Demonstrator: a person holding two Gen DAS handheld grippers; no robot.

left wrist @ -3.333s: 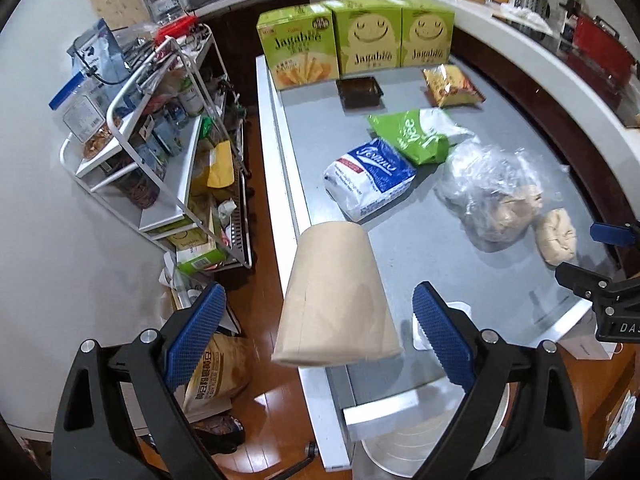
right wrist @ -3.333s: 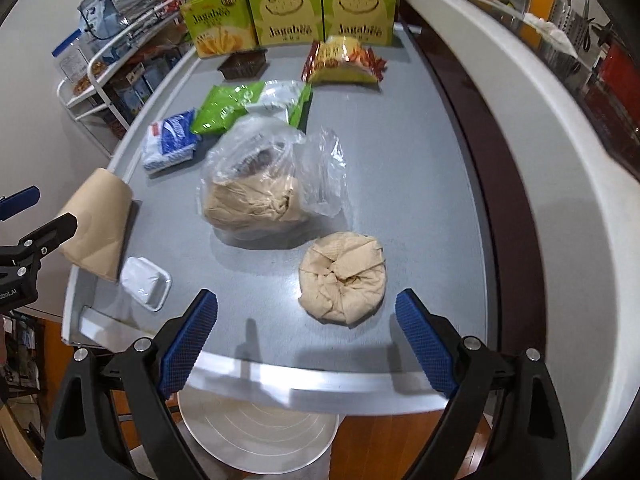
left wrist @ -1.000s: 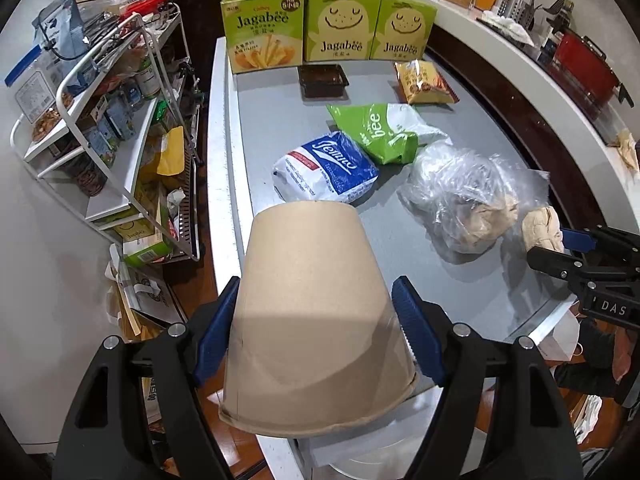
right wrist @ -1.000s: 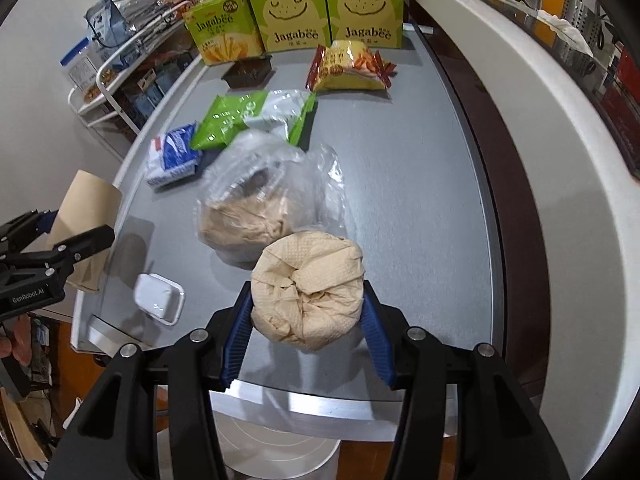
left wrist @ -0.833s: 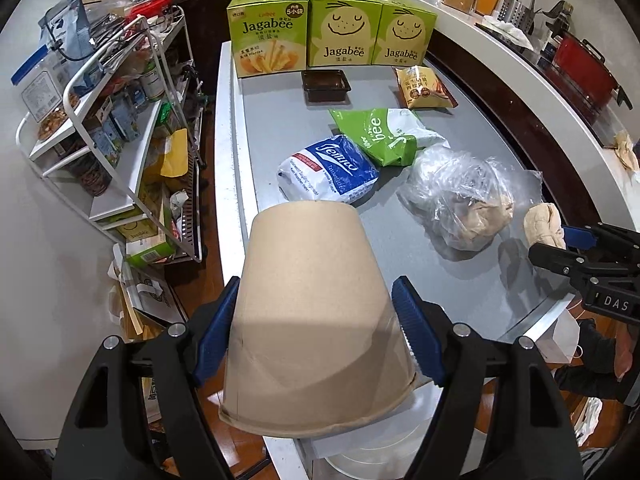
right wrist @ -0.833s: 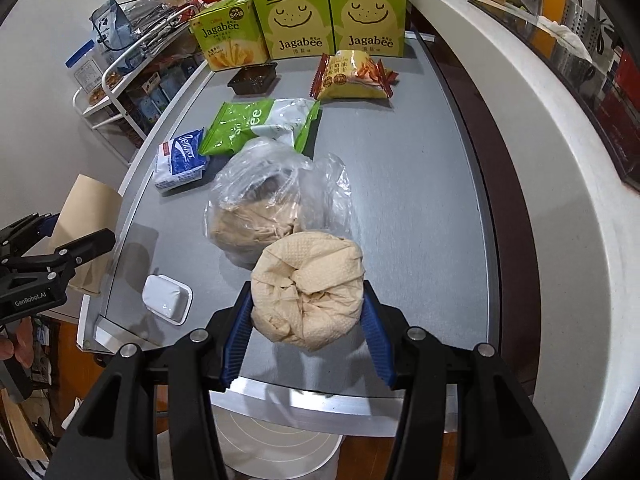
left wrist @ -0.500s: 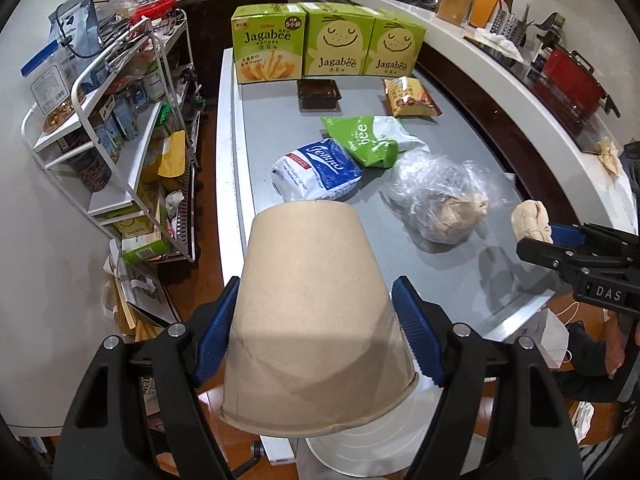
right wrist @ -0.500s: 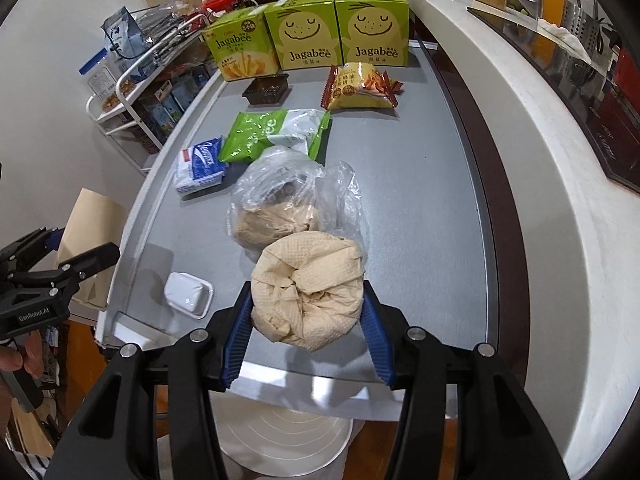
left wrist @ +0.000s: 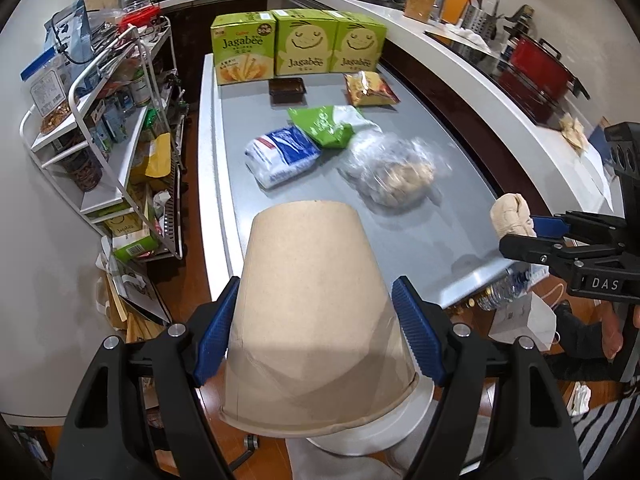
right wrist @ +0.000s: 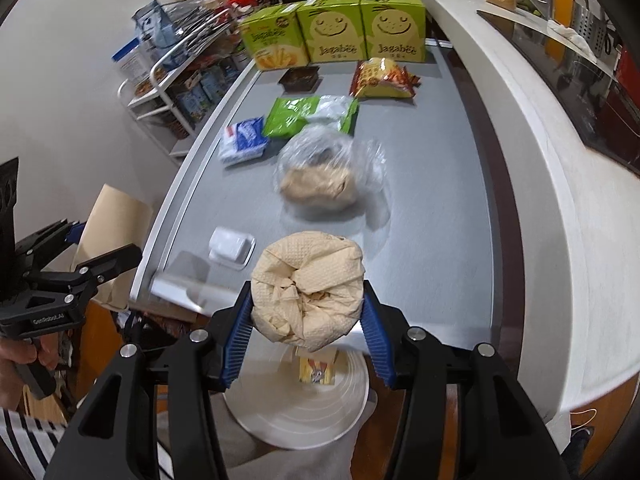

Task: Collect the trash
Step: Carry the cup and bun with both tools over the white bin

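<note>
My left gripper (left wrist: pixel 316 300) is shut on an upturned brown paper cup (left wrist: pixel 312 256), held off the near left corner of the grey table (left wrist: pixel 420 248). My right gripper (right wrist: pixel 307 300) is shut on a crumpled brown paper wad (right wrist: pixel 308 276), above the table's near edge. Below both stands a round white bin (right wrist: pixel 280 412) with a yellow carton inside. In the left wrist view the right gripper (left wrist: pixel 532 236) shows at the right with the paper wad (left wrist: pixel 512 216). The right wrist view has the left gripper (right wrist: pixel 100 244) and the cup (right wrist: pixel 116 212) at its left.
On the table lie a clear plastic bag of brown paper (right wrist: pixel 320 176), a small white tray (right wrist: pixel 232 246), a green bag (right wrist: pixel 308 114), a blue-white bag (right wrist: pixel 244 140), an orange snack bag (right wrist: pixel 380 78), a dark tray (right wrist: pixel 299 78) and three green boxes (right wrist: pixel 332 32). A wire shelf rack (left wrist: pixel 100 120) stands to the left.
Earlier both grippers stood open around the cup and the wad on the table. Since closing on them, both have risen and drawn back past the near edge, over the white bin.
</note>
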